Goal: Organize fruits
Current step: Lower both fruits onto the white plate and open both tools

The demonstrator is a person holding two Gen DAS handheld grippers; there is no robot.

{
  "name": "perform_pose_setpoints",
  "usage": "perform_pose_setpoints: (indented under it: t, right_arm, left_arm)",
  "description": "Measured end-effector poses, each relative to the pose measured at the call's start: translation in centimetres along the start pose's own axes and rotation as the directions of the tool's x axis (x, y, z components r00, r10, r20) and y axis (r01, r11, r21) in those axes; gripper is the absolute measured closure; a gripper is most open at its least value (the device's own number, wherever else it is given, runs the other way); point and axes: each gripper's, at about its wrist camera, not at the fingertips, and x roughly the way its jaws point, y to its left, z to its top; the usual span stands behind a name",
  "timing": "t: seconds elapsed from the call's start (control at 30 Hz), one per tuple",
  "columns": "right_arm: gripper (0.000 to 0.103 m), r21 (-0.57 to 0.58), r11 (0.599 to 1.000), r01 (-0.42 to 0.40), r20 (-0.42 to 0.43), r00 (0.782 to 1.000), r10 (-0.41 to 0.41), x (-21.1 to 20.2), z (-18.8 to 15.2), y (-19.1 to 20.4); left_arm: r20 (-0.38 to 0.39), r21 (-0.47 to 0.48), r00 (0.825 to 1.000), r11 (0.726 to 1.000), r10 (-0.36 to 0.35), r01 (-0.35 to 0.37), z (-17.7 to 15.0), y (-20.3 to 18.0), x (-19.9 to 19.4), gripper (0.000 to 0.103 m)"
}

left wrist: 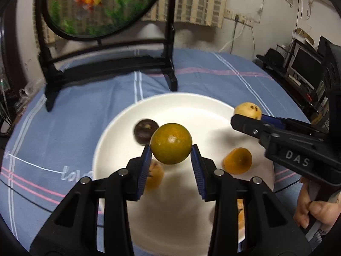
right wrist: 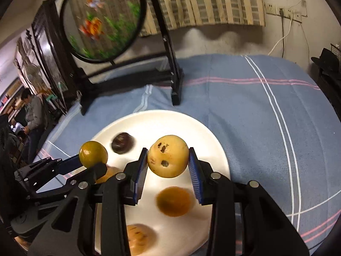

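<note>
Left wrist view puts a round green-yellow citrus fruit (left wrist: 171, 143) at its centre, pinched between the blue-padded fingers of the left hand-held gripper (left wrist: 171, 149) and lifted clear above a round white ceramic plate (left wrist: 191, 104). Right wrist view shows the same for the right hand-held gripper (right wrist: 168, 160) — it clamps a pale yellow fruit with dark spots (right wrist: 168, 156) over the plate's right half. On the plate lie a small dark brown-purple round fruit (left wrist: 145, 131) toward the far left, an orange rounded fruit (left wrist: 237, 160) near the right, and a blurred yellow-orange fruit (left wrist: 155, 175) partly hidden behind the left finger; a further spotted yellow fruit (right wrist: 138, 237) sits at the near edge. The plate rests on a desk covered by a blue cloth with pink and white stripes (right wrist: 245, 111). Behind it stands a black wooden frame holding a round goldfish screen (left wrist: 102, 6) — beyond that, a striped curtain (right wrist: 202, 0) against the wall.
</note>
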Motion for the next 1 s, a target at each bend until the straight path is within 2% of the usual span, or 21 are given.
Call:
perform_pose_setpoints:
  t: [0.1, 0.3, 0.33, 0.37, 0.4, 0.43, 0.57, 0.63, 0.67, 0.8, 0.9, 1.0]
  right_arm:
    - [0.065, -0.006, 1.000, 0.008, -0.025, 1.000, -0.008, 1.0, -0.3, -0.2]
    - [0.064, -0.008, 1.000, 0.005, -0.092, 0.996, -0.006, 3.1, -0.6, -0.5]
    - [0.060, -0.003, 1.000, 0.000, -0.103, 0.995, 0.000, 3.3, -0.6, -0.6]
    - [0.054, 0.002, 1.000, -0.004, -0.110, 0.994, 0.005, 3.3, -0.7, -0.6]
    - [0.038, 0.006, 1.000, -0.008, -0.104, 0.995, 0.008, 3.2, -0.7, -0.7]
    - [0.034, 0.005, 1.000, -0.003, -0.083, 0.997, 0.003, 2.8, -0.7, -0.7]
    - [0.034, 0.000, 1.000, -0.007, -0.037, 0.999, 0.007, 1.3, -0.2, -0.4]
    - [0.033, 0.006, 1.000, -0.009, -0.018, 1.000, 0.009, 0.3, 0.0, -0.2]
    - [0.032, 0.007, 1.000, -0.010, -0.015, 1.000, 0.010, -0.1, 0.2, -0.1]
    - [0.025, 0.026, 0.999, -0.030, 0.004, 1.000, 0.030, -2.2, 0.3, 0.6]
    - [0.025, 0.029, 0.999, -0.044, 0.030, 0.999, 0.043, -4.2, -0.5, 1.1]
    - [0.022, 0.031, 0.999, -0.041, 0.031, 0.999, 0.040, -5.5, -1.6, 1.3]
  left_arm:
    - [-0.046, 0.000, 0.998, 1.000, -0.031, 0.031, -0.3, -0.1, 1.3, 0.064]
    - [-0.040, 0.042, 0.999, 0.999, -0.012, 0.014, -0.8, -1.0, 1.8, 0.063]
    - [-0.039, 0.043, 0.999, 0.999, -0.013, 0.014, -0.8, -1.1, 1.8, 0.062]
    - [-0.035, 0.043, 0.999, 0.999, -0.012, 0.014, -0.8, -1.1, 1.7, 0.059]
    - [-0.027, 0.045, 1.000, 0.999, -0.011, 0.012, -0.9, -1.2, 1.6, 0.053]
    - [-0.022, 0.046, 1.000, 0.999, -0.010, 0.011, -0.8, -1.2, 1.4, 0.047]
    - [-0.014, 0.033, 1.000, 0.999, -0.002, 0.002, -0.8, -0.9, 0.9, 0.035]
    - [-0.020, 0.015, 1.000, 1.000, -0.004, 0.004, -0.7, -0.4, 0.5, 0.021]
    - [-0.018, 0.001, 1.000, 1.000, -0.006, 0.006, -0.6, -0.1, 0.3, 0.018]
    - [0.024, -0.046, 0.999, 0.999, 0.025, -0.023, -0.2, 1.1, -1.7, 0.009]
    - [0.039, -0.072, 0.999, 0.997, 0.024, -0.021, -0.7, 1.9, -3.2, 0.008]
    - [0.027, -0.106, 0.999, 0.994, 0.027, -0.024, -2.6, 2.9, -4.5, 0.008]
